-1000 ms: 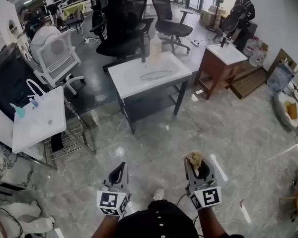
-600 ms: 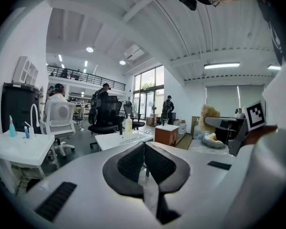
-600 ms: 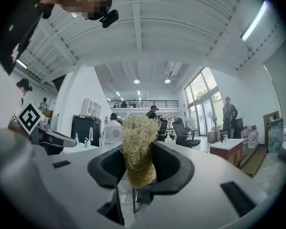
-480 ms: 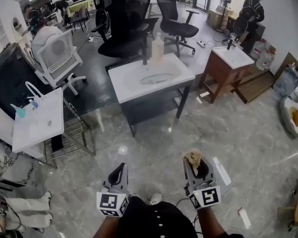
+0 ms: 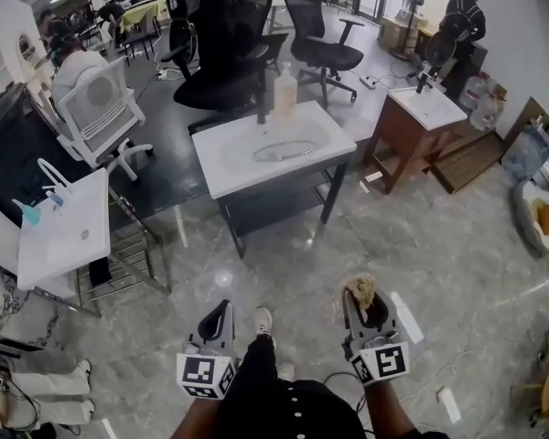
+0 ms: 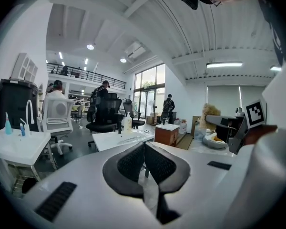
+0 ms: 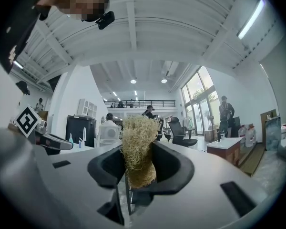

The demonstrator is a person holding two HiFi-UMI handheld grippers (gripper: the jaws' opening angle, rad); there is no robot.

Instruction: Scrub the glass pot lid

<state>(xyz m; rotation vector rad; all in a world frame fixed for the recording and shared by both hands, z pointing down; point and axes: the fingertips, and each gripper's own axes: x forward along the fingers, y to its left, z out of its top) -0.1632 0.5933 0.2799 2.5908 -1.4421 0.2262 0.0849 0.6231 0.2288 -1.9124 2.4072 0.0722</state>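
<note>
Nearby, left gripper jaws pressed together, nothing between. Right gripper clamped on tan fibrous scrubber, tuft poking past jaws. Farther off, across grey floor, glass pot lid lies in basin of white sink table, soap bottle behind.

Floor: grey marble-look tile, polished and glossy.
Bench: smooth, glossy white top on a dark metal frame.
Glass pot lid: clear, shiny.
Cabinet: reddish-brown wood.
Office chair: black mesh back.
Scrubber: tan, coarse, fibrous, rough.
Left gripper: pale matt plastic body with black, dimpled, rubbery-looking pads.
</note>
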